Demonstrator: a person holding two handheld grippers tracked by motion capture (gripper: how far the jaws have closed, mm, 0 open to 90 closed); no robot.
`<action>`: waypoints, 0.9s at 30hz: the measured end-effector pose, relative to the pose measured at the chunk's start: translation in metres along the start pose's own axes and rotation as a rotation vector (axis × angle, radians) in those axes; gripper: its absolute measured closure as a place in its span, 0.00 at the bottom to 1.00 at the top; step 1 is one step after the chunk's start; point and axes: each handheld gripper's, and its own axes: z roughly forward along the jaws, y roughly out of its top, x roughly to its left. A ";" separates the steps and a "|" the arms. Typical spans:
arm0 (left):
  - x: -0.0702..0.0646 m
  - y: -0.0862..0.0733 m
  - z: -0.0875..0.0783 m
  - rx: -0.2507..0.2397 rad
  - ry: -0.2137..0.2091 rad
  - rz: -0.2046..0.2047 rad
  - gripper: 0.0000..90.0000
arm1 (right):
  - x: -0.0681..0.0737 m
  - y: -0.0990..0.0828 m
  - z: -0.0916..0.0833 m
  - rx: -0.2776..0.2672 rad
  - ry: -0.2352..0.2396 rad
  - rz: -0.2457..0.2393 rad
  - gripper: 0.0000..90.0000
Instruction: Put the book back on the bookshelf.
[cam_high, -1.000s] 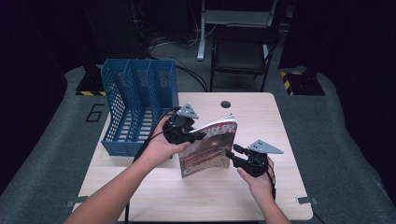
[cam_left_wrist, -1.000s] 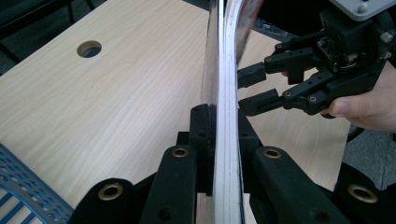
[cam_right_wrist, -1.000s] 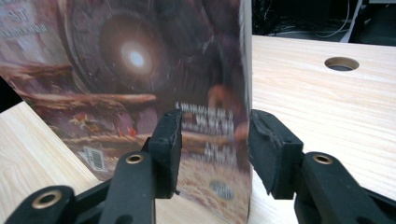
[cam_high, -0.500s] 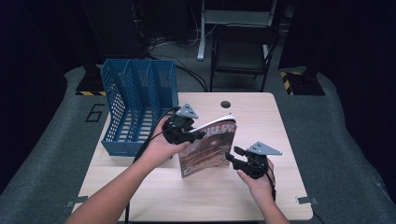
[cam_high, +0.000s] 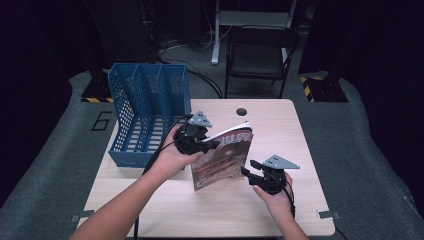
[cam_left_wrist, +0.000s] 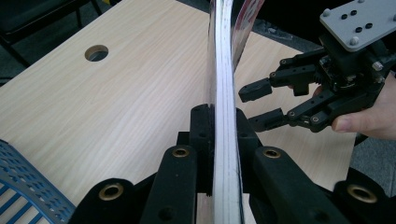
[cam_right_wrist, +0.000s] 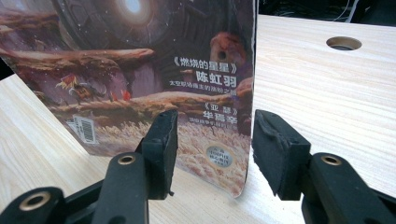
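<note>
A magazine (cam_high: 222, 160) with a brown illustrated cover stands upright on its lower edge on the wooden table (cam_high: 280, 130). My left gripper (cam_high: 207, 145) is shut on its upper left part, and in the left gripper view the page edges (cam_left_wrist: 224, 70) run up from between the pressed jaws (cam_left_wrist: 219, 121). My right gripper (cam_high: 248, 167) sits low at the magazine's right side. Its jaws have just been opening and stand open. In the right gripper view the cover's lower corner (cam_right_wrist: 224, 154) lies between them (cam_right_wrist: 212, 135) without touching the pads.
A blue mesh file rack (cam_high: 145, 115) stands at the table's left, close behind my left hand. A round cable hole (cam_high: 242, 111) lies near the far edge. A dark chair (cam_high: 260, 55) stands beyond the table. Bare tabletop spreads to the right and front.
The right gripper's jaws stand slightly wider apart than a second ago. The left gripper and the magazine have kept still.
</note>
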 end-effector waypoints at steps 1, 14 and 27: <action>-0.001 0.000 0.000 0.000 0.000 -0.001 0.93 | 0.001 -0.001 0.000 0.005 0.001 0.013 0.56; 0.001 -0.001 -0.004 -0.005 0.002 -0.005 0.93 | -0.001 -0.005 0.002 0.031 0.001 -0.005 0.56; 0.003 0.005 -0.009 0.005 0.018 -0.013 0.93 | -0.005 -0.007 0.002 0.027 0.005 0.026 0.56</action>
